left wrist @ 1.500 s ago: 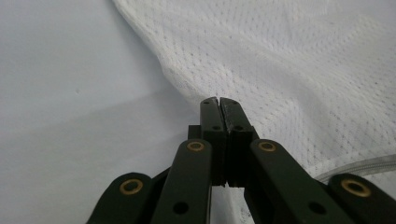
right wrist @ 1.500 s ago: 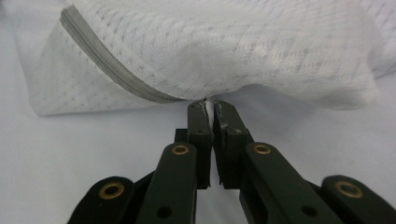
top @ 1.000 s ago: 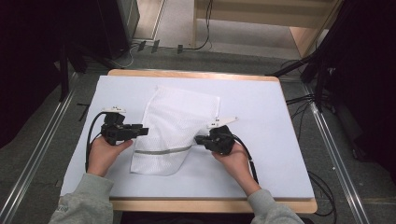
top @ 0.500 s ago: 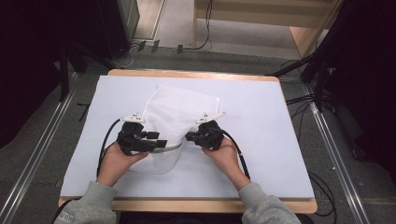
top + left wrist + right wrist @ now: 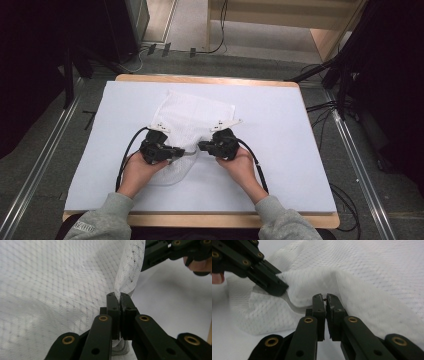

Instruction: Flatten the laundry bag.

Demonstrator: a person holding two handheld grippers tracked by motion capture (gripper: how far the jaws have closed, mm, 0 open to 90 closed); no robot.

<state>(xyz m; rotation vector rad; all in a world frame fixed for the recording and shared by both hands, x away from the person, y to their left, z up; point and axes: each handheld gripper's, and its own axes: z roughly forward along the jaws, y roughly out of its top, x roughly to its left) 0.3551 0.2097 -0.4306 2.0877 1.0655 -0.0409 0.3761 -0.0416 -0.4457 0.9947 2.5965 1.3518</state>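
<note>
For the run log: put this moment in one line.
left claw: shut on mesh cloth | right claw: shut on mesh cloth | table: cloth bunched between claws

Left tongs [image 5: 176,151] have shifted from the left edge of the white mesh garment [image 5: 192,116] toward frame centre, ending close to the right tongs [image 5: 202,145]. Their jaws, having just been closing, now pinch a gathered fold of mesh. The garment's lower hem, previously spread flat on the bench [image 5: 290,165], is bunched and narrowed between both tongs.

A white sheet [image 5: 300,165] covers the wooden table [image 5: 210,79]; dark cables [image 5: 320,107] trail across the grey floor [image 5: 45,165].
</note>
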